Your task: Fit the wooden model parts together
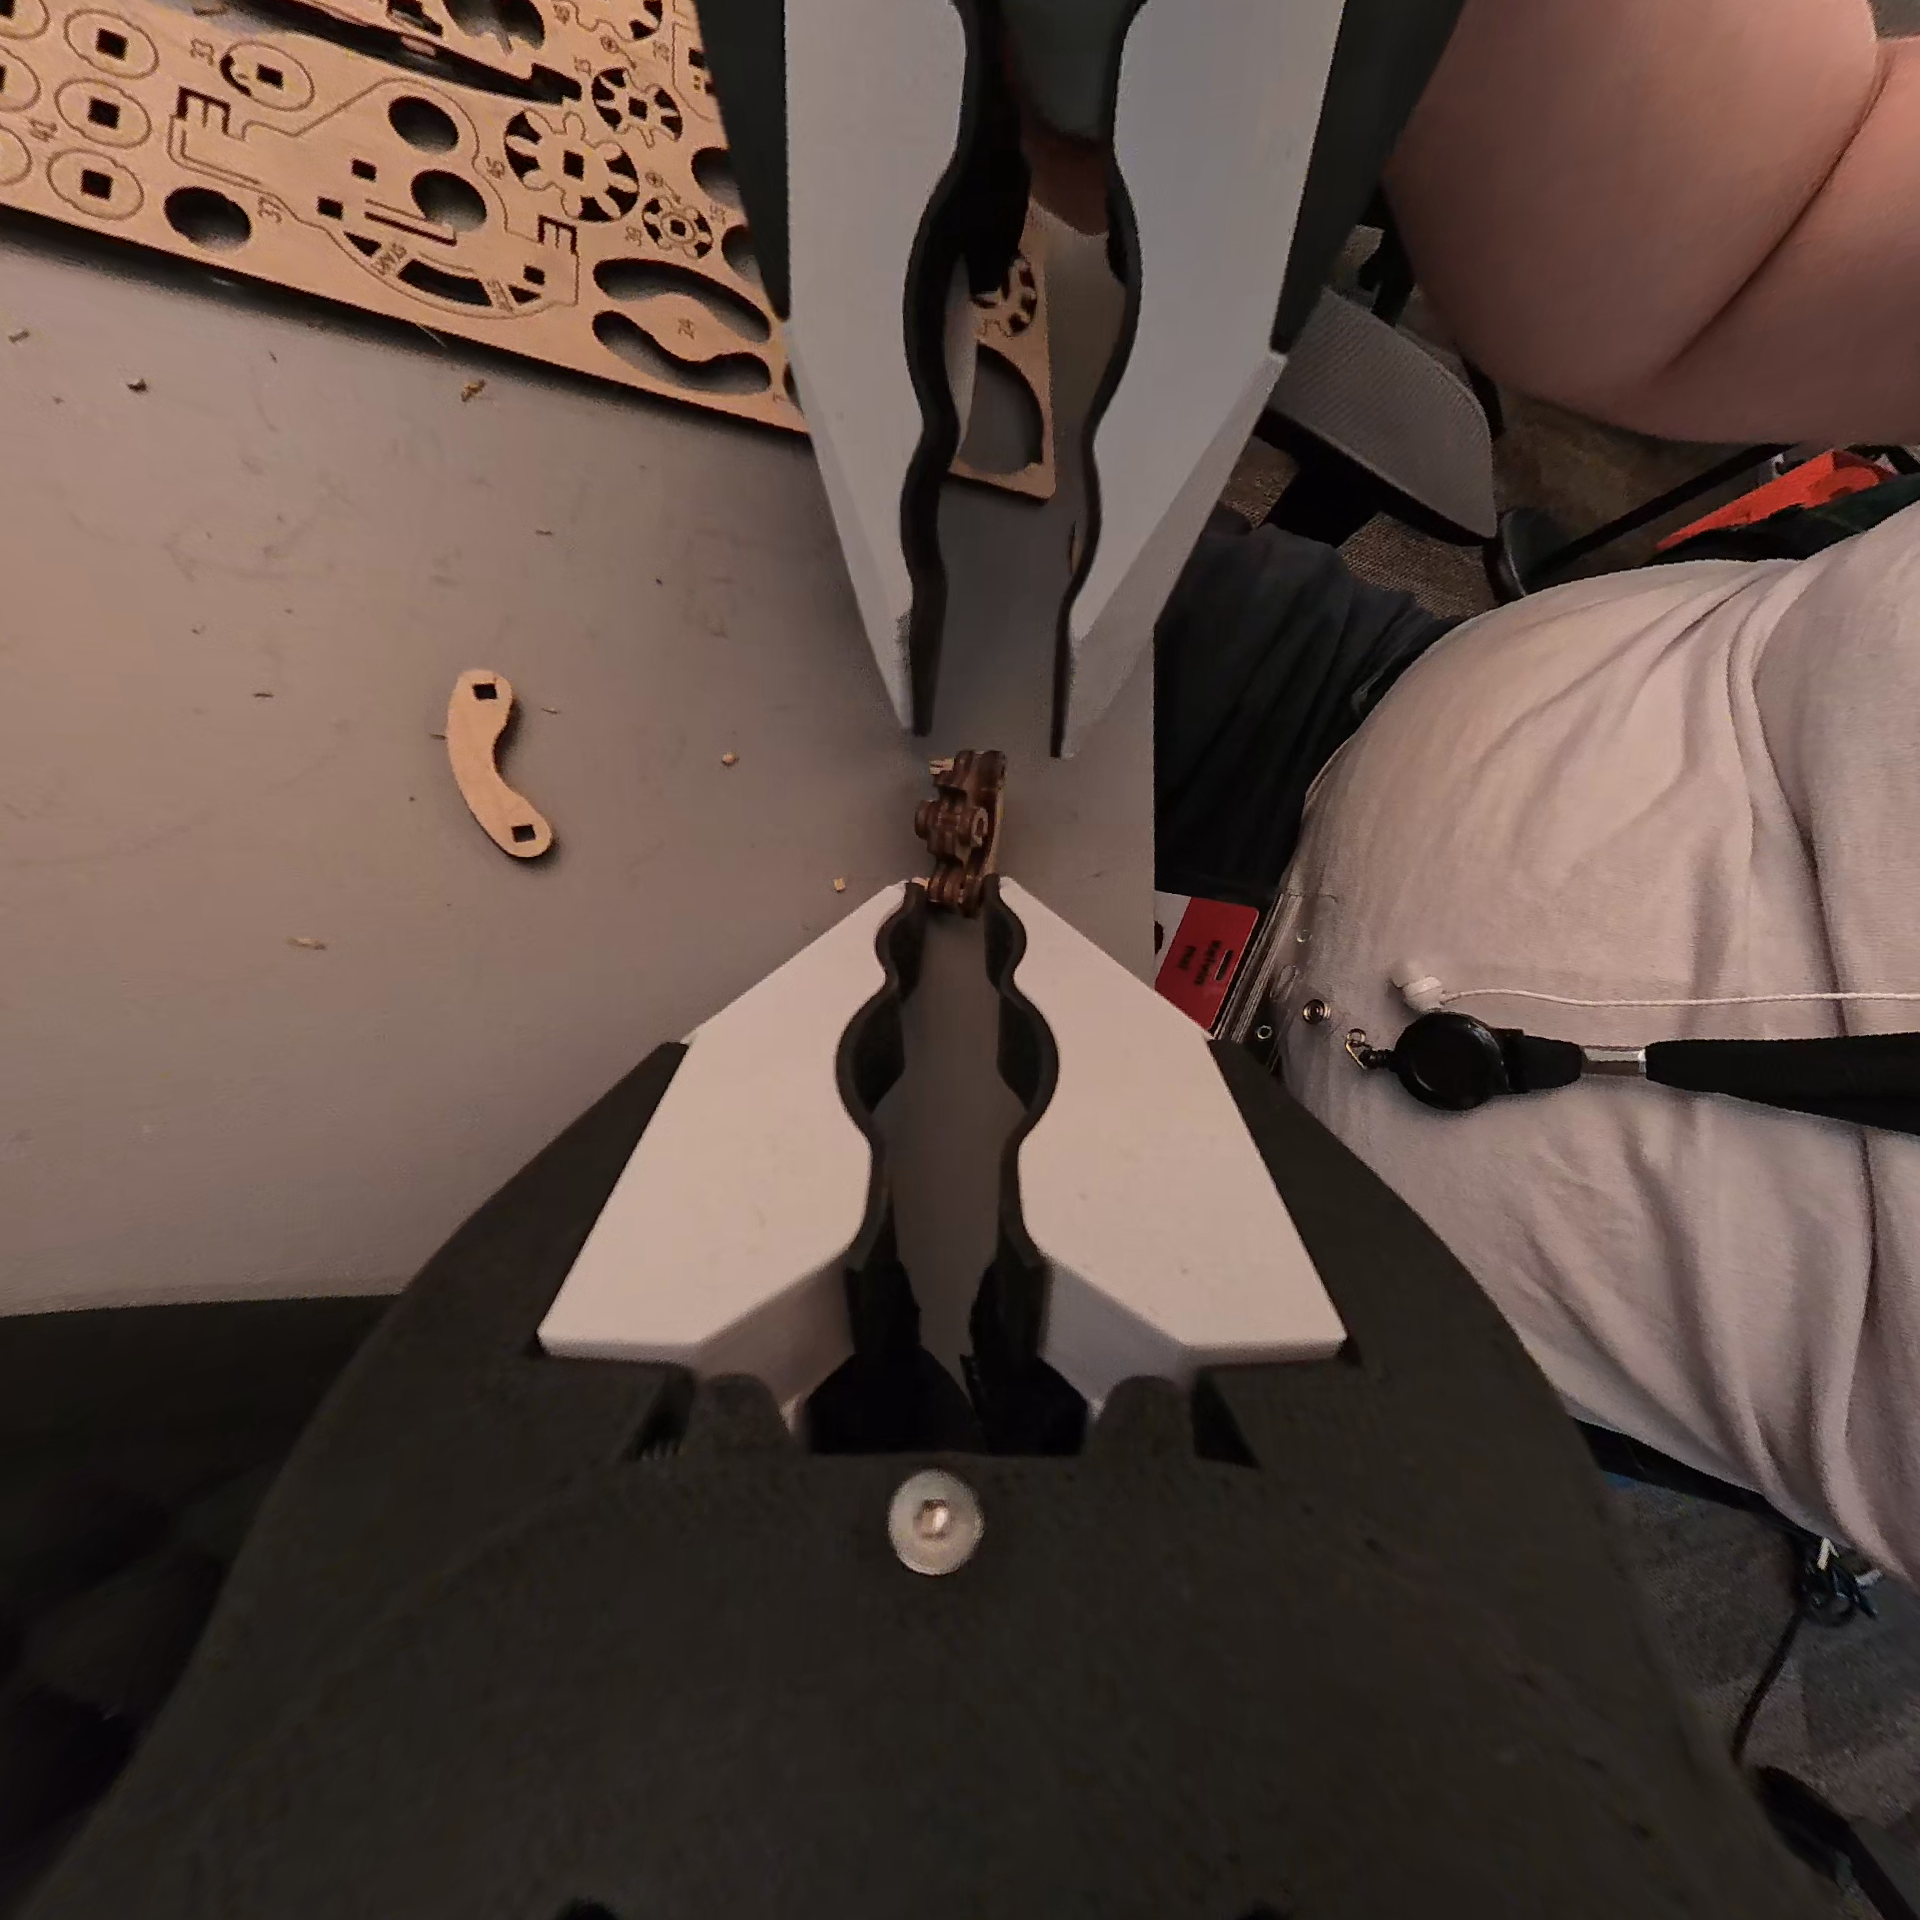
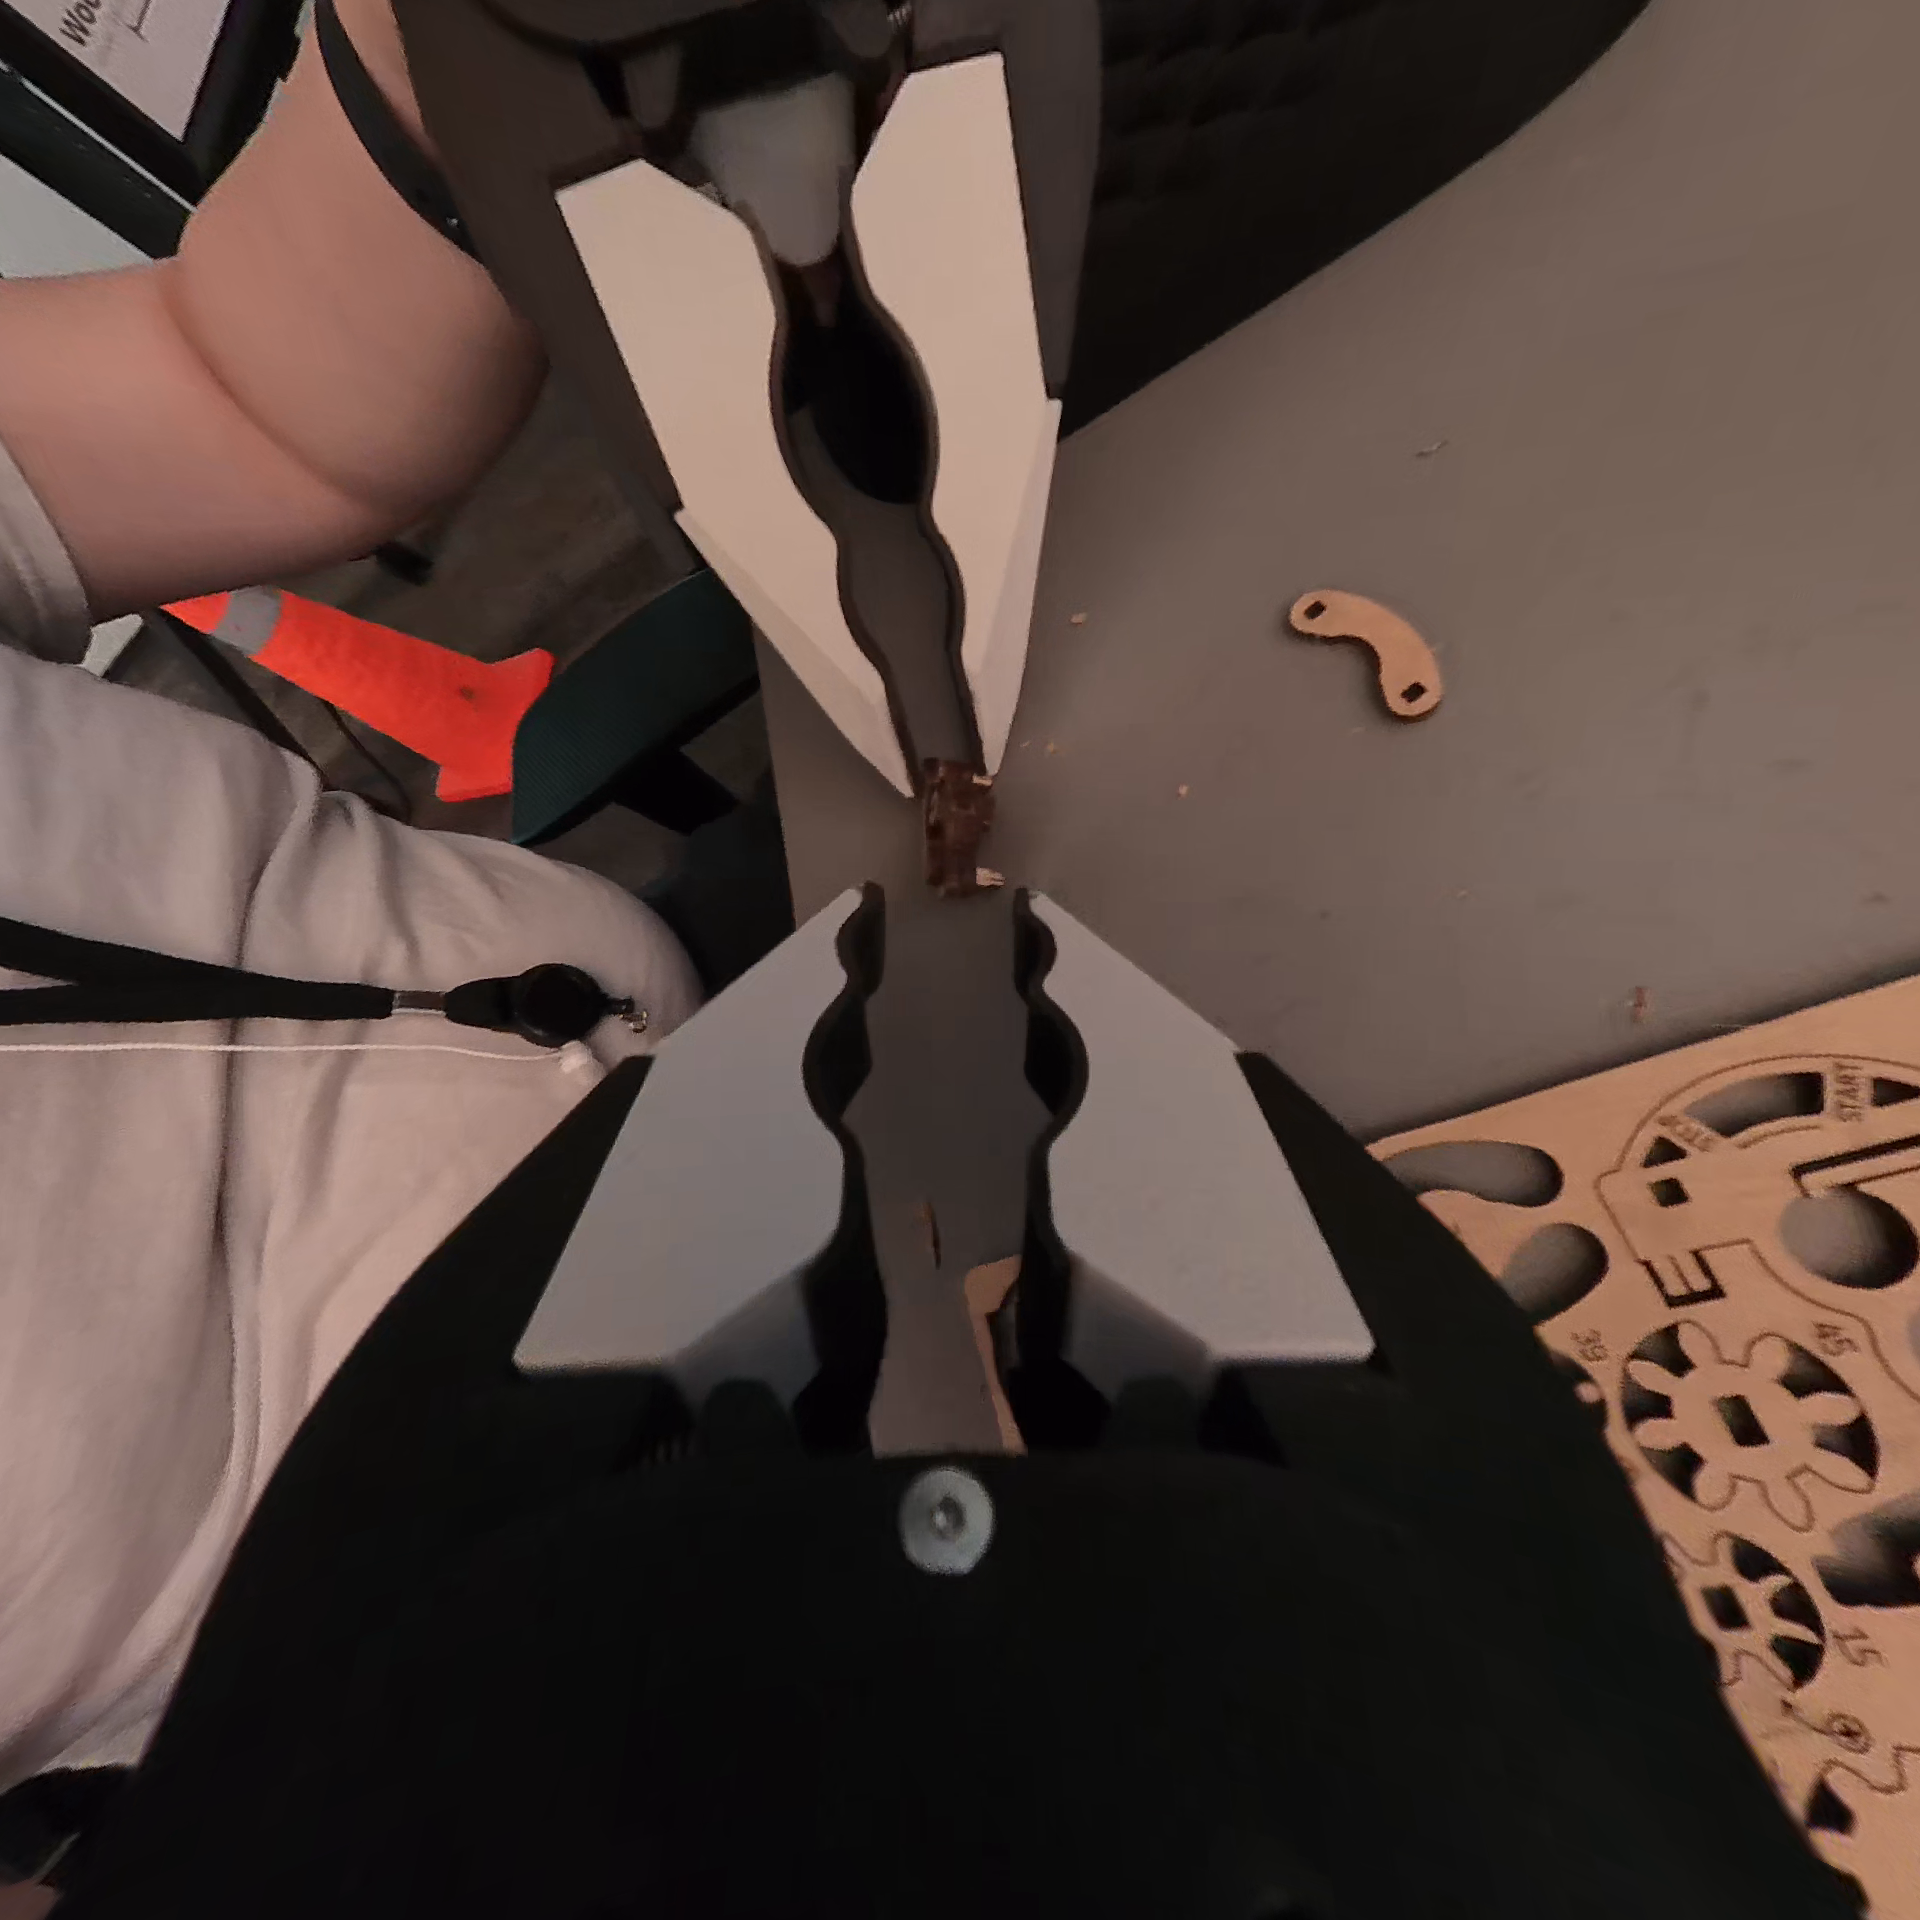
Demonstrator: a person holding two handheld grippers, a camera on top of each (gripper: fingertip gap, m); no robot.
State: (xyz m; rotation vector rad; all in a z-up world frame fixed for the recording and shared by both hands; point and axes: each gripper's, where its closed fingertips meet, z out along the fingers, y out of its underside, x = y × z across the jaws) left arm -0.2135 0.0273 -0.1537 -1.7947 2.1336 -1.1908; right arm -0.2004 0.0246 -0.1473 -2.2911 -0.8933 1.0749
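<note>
On the grey tabletop (image 1: pixel 312 1039), listed left to right as the left wrist view shows it:

- Laser-cut plywood sheet (image 1: pixel 312 177), far left corner, lying flat; many parts already punched out, likely the stock for the model
- Curved link piece (image 1: pixel 497 764), loose, flat, two square holes, well apart from both tools; probably set aside for a later step
- Small gear piece (image 1: pixel 961 831), dark-edged, held edge-up clear of the tabletop so its free end faces the opposite tool
- Left hand-held gripper (image 1: pixel 951 894), fingertips clamped on the near end of the gear piece
- Right hand-held gripper (image 1: pixel 987 743), pointing straight at the left one, tips apart with a clear gap, just beyond the gear piece's far end and apparently not touching it; it holds nothing at the tips
- Person's light shirt (image 1: pixel 1558 935) with black badge reel (image 1: pixel 1439 1060), right edge, beyond the tabletop

Judgement: the tip-to-tip alignment suggests a regrip or handover of the gear piece is being set up
</note>
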